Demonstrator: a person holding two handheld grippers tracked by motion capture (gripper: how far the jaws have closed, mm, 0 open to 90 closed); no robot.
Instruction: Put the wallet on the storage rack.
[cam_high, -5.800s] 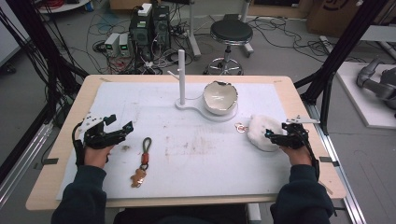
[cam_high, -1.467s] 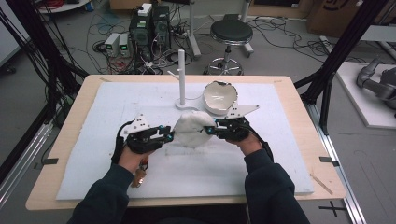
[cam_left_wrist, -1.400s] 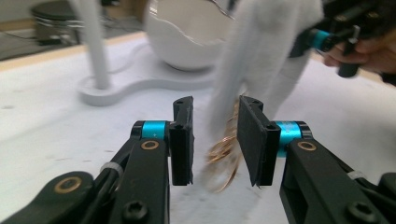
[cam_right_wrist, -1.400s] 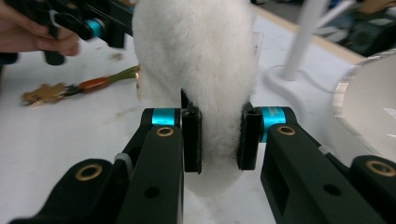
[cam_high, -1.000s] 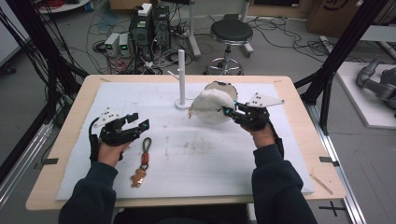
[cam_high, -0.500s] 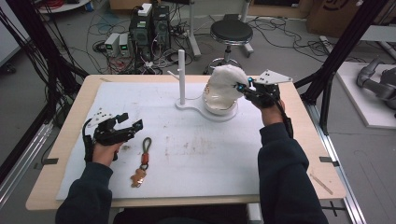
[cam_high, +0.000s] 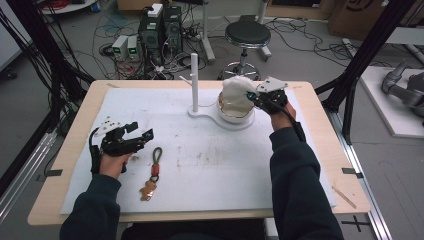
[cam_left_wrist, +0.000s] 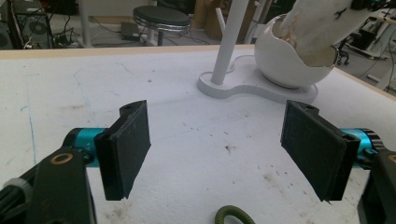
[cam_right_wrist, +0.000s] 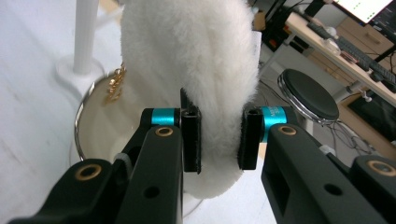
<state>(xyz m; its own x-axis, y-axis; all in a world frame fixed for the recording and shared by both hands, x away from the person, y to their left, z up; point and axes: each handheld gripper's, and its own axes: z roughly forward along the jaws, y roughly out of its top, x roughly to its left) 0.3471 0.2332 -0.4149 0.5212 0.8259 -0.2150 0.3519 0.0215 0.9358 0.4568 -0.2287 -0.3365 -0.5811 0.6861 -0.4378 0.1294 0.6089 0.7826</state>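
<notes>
White fluffy cloth (cam_high: 237, 91), clamped in the right claw (cam_high: 254, 96), hangs over the bowl's rim (cam_high: 223, 111); left claw (cam_high: 145, 135) gapes wide.

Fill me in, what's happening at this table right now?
A person works two handheld grippers. The right gripper is shut on a fluffy white cloth and holds it over the white egg-shaped bowl, its lower end at the bowl's opening. The bowl sits on a white stand with a post. The left gripper is open, empty, low over the table mat beside a keychain.
</notes>
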